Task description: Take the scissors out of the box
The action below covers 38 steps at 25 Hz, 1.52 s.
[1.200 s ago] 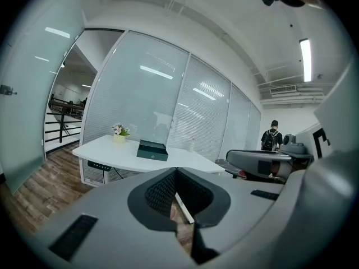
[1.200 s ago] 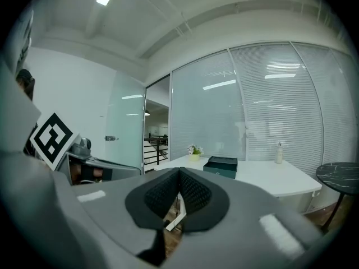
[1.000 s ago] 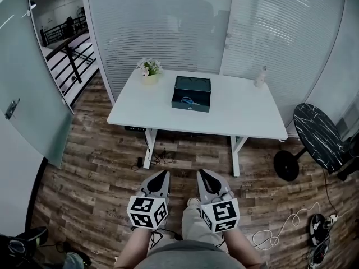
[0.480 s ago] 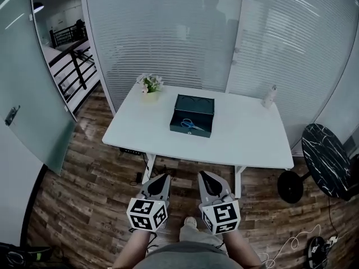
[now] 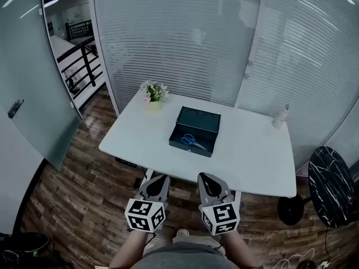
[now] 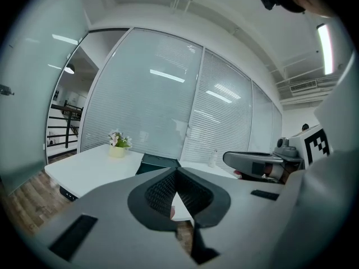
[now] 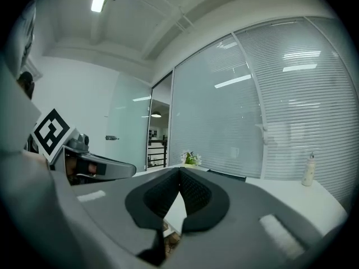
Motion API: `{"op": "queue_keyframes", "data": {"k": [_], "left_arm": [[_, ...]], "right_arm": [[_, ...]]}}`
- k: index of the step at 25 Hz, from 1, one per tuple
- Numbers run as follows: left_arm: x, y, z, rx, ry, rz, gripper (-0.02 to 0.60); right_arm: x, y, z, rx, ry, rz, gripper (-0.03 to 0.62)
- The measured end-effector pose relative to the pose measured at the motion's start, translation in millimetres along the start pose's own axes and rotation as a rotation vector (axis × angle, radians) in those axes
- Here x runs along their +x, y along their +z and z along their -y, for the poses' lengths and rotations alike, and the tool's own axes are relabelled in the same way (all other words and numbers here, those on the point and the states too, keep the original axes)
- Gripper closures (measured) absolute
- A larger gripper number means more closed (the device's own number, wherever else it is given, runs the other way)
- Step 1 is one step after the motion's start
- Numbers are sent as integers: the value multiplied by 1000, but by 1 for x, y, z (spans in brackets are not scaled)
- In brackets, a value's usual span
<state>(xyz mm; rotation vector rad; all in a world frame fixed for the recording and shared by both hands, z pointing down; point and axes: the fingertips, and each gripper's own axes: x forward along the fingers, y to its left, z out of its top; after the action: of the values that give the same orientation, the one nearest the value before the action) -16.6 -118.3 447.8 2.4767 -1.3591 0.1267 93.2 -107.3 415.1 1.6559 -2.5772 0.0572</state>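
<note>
Frosted glass walls (image 5: 179,38) back a white table (image 5: 247,156). An open dark box (image 5: 194,132) sits at the table's middle. Off the table's near edge, the left gripper (image 5: 162,179) and the right gripper (image 5: 203,177) hover clenched and empty. Blue-handled scissors (image 5: 192,141) lie inside the box.

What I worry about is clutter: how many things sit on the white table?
3. A dark open box near the middle, with blue scissors inside; a small flower pot at the far left corner; a pale bottle at the far right edge.
</note>
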Motion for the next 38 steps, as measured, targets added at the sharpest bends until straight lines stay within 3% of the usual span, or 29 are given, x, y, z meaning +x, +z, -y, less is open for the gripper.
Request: {"op": "queue_keyframes", "data": {"k": [16,32,38], "left_arm": [[42,6,-64,-14,151,-18,578],[159,37,-121,-1,96,-21,578],[194,47,-138,21,70,-54,578]], "right_arm": [[72,-11,48,-11,38,-42,585],[208,-15,109,-105,78,-130,585],[260,-35,133,-115,103,-227,585]]}}
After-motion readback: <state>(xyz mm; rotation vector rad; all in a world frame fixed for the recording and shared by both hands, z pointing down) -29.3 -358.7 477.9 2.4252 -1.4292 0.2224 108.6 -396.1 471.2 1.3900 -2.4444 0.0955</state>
